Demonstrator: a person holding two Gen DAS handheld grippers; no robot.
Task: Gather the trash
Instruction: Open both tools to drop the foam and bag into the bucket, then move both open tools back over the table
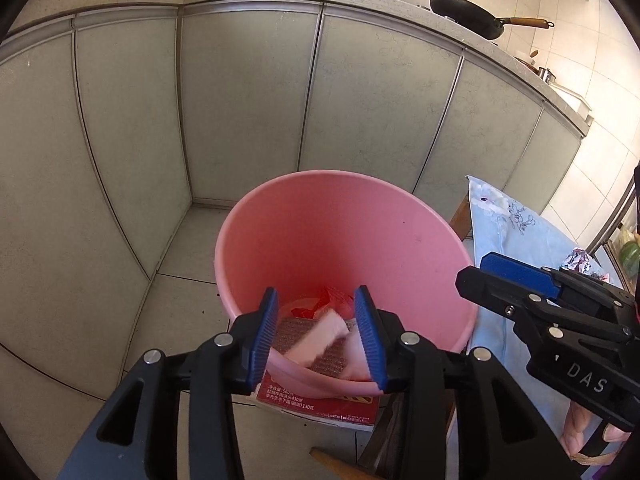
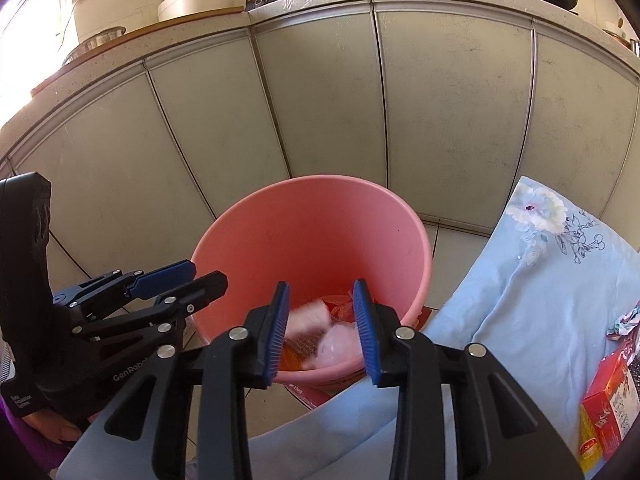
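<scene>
Mounted 1 per gripper, both looking steeply down along blue-padded fingers from close above. Left wrist view: centred on pink bucket point(image 1: 344, 240), other gripper at right. Right wrist view: same pink bucket point(image 2: 312, 236), other gripper at left. Shared: bucket, cabinet doors point(image 1: 248, 100), blue cloth point(image 2: 532, 288).

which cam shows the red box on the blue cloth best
The right wrist view: the red box lies in full at its lower right on the blue floral cloth. The left wrist view shows the cloth but no such box.

grey cabinets point(image 1: 248, 100), black wok point(image 1: 468, 16) — floral cloth point(image 2: 540, 280)
</scene>
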